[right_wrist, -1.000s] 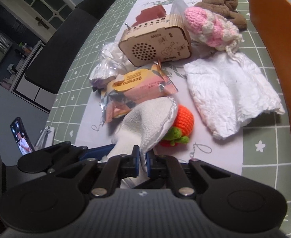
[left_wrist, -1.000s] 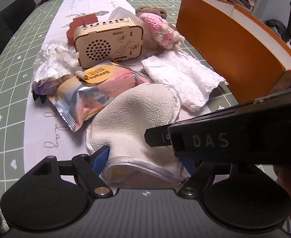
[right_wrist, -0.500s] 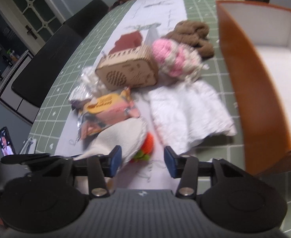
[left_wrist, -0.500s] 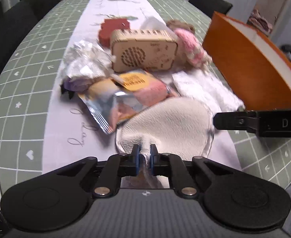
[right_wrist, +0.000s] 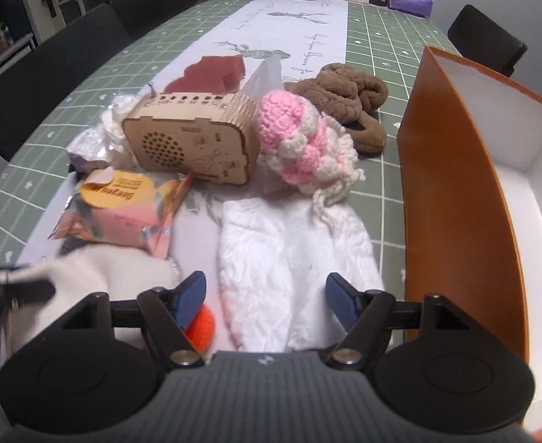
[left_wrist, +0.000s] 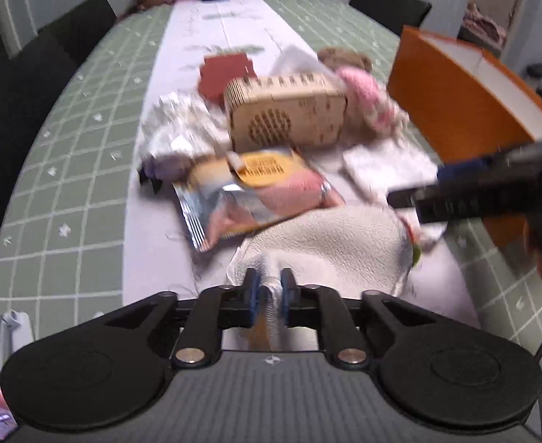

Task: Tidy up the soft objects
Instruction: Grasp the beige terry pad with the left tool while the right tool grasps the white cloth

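We take the wooden radio (right_wrist: 193, 144) as our landmark and read across from its left. Left of the radio lies a crinkled white wrapper (right_wrist: 101, 136), and behind it a red block (right_wrist: 211, 74). In front of the radio, touching its lower edge, sits a foil snack pack (right_wrist: 123, 210).

Nearer to us than the pack is the cream mitt (left_wrist: 326, 240). Our left gripper (left_wrist: 269, 293) has its jaws clenched on a fold at the mitt's near edge, as the left wrist view shows, though that view is blurred. In the right wrist view the mitt (right_wrist: 97, 269) sits in front and left of the radio, with the left gripper (right_wrist: 16, 288) at its left edge as a dark smear. An orange knit ball (right_wrist: 202, 326) peeks out just beside the mitt, touching its right side.

Right of the radio, pressed against its end, lies a pink and white knit toy (right_wrist: 300, 140). Behind that toy is a brown plush (right_wrist: 344, 92). In front and right of the radio spreads a white cloth (right_wrist: 289, 265). Our right gripper (right_wrist: 265, 297) hangs over the cloth's near end with its jaws spread wide and nothing between them.

Far right of the radio stands the orange box (right_wrist: 455, 199), with a white inside.
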`<state>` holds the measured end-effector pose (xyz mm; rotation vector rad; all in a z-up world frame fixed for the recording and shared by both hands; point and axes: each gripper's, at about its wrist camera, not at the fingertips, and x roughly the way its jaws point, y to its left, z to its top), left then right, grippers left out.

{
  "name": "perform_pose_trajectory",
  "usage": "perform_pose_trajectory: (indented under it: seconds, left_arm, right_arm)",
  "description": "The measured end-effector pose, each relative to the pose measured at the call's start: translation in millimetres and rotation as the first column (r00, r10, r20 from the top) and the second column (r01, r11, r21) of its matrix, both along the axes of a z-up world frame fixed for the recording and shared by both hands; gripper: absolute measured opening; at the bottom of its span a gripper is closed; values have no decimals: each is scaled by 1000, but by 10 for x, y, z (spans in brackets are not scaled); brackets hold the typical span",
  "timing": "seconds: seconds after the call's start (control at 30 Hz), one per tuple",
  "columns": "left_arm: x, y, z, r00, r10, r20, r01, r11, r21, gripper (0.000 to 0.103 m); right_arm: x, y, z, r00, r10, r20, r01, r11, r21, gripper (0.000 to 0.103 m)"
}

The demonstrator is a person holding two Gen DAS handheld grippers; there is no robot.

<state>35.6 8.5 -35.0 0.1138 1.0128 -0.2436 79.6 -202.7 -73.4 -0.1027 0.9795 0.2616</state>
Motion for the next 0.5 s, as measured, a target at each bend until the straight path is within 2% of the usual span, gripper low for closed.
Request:
perform_pose_trajectory:
  seconds: [0.07,0.1,0.13,0.2,0.27,0.4,0.43,0.5]
  left_arm:
    - [-50,-18,-36,1000,-20,16,20,1000,3,32]
    - [-56,-32,-35,999,-31,20,31,1000,6,40]
    - [-66,-52,-33,999,-49,23,49,999,7,53]
    - [-76,-103,-39,995,-92,29,92,996,9,71]
    - [-59,-151,-83,992,-126,14,125,992,20,72]
    - [52,-201,-271,992,-120,-26,122,989,89,77]
    - [68,-203,-303,993,-116,-25,118,987,105,84]
    - [82,-177,-332,994,-112,-14,113,987,114,90]
  right_arm:
    - [76,10,-51,1000,-2,-13,2,1000,-10,75]
    - [110,17,-81,1000,-5,-25,4,1000,-18,75]
    - [135,30,-114,999,-6,-36,5,1000,-24,75]
    - [174,36,-176,998,-9,-57,7,1000,-24,80]
    - [183,39,-212,998,-15,-59,14,1000,-24,85]
    - [182,64,-258,998,-6,-57,4,999,-38,86]
    - [182,60,-258,998,-8,-58,6,999,-35,86]
    - [181,53,-257,998,-3,-58,1,999,-34,84]
